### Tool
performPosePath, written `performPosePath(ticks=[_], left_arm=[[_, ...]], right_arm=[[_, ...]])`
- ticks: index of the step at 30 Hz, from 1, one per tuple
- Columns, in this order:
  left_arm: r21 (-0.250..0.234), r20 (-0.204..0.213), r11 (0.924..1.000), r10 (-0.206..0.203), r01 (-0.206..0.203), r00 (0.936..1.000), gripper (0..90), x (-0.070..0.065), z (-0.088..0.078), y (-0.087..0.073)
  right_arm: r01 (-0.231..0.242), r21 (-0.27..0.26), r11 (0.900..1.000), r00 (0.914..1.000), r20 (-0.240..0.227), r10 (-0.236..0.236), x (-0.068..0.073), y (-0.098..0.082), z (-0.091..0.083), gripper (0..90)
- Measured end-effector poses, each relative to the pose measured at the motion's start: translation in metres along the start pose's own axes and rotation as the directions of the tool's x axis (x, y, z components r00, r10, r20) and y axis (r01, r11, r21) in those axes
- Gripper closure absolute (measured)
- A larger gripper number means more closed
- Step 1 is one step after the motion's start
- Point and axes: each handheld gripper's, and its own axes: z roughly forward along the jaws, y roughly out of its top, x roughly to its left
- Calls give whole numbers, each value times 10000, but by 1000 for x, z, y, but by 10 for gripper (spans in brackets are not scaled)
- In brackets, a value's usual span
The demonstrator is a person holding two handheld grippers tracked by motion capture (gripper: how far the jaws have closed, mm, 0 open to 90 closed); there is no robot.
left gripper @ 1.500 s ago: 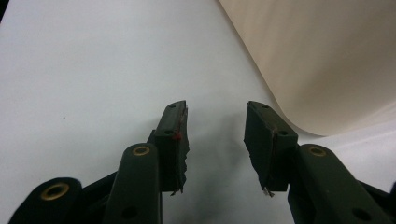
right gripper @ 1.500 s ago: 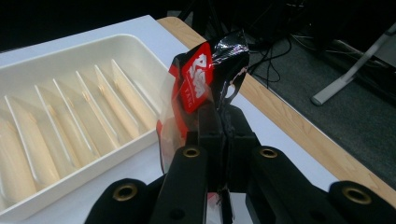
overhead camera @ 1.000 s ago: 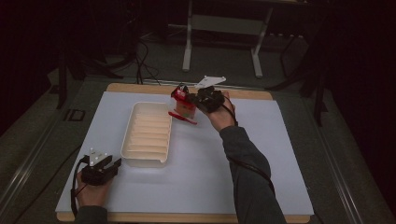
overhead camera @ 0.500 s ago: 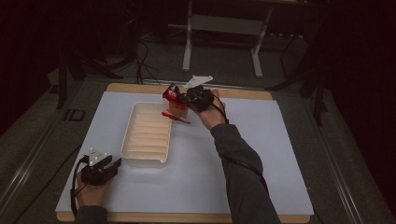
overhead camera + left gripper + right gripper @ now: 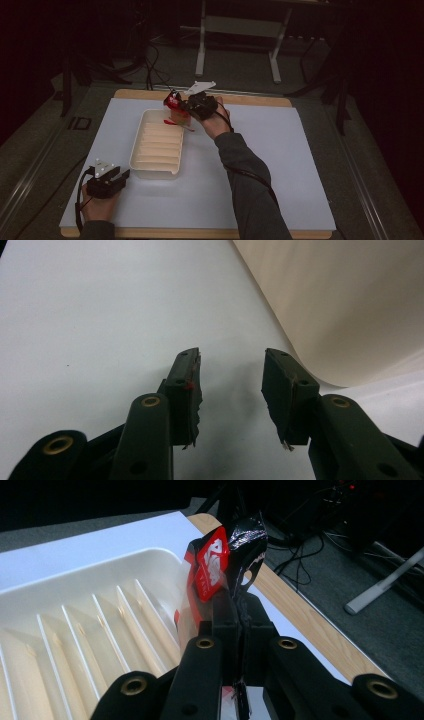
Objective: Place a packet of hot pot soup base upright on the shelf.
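The right tool (image 5: pixel 176 102) was pinching a red and black snack packet (image 5: pixel 173 101) by 1 edge, its jaws pressed together on the wrapper, and held it above the far end of the cream tray (image 5: pixel 150 169), close to the surface's (image 5: pixel 280 170) back edge. In the right gripper view the packet (image 5: pixel 220 565) stood up from the jaws over the tray (image 5: pixel 75 625), so the grip on a thin edge probably left the packet's body free to hang or drop into a slot. A 2nd red packet (image 5: pixel 176 121) lay at the tray's far end, half on the rim as far as could be told. The tray was divided by thin ribs into several narrow compartments, and those that showed looked bare, which suggested the packets were meant to be filed into them 1 by 1. The left tool (image 5: pixel 121 176) rested on the surface just beside the tray's near corner, its jaws spread with nothing between them; in the left gripper view the tray's rounded wall (image 5: pixel 350 305) sat just ahead of its tips (image 5: pixel 231 375), likely ready to steady the tray.
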Motion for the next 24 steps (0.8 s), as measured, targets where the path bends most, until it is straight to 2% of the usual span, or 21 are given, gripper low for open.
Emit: performPosePath(ticks=[9, 14, 24], left_arm=[[-47, 21, 10000, -30, 30, 10000, 589, 1, 0, 0], [-194, 110, 9993, -319, 321, 9994, 590, 3, -1, -1], [-143, 65, 9997, -215, 216, 9997, 590, 2, -1, -1]], right_arm=[[60, -133, 9999, 9999, -121, -62, 11, 8, 8, 882], [137, -150, 9998, 9996, -240, -140, 16, 10, 11, 881], [215, -201, 9996, 9992, -345, -222, 26, 14, 18, 880]])
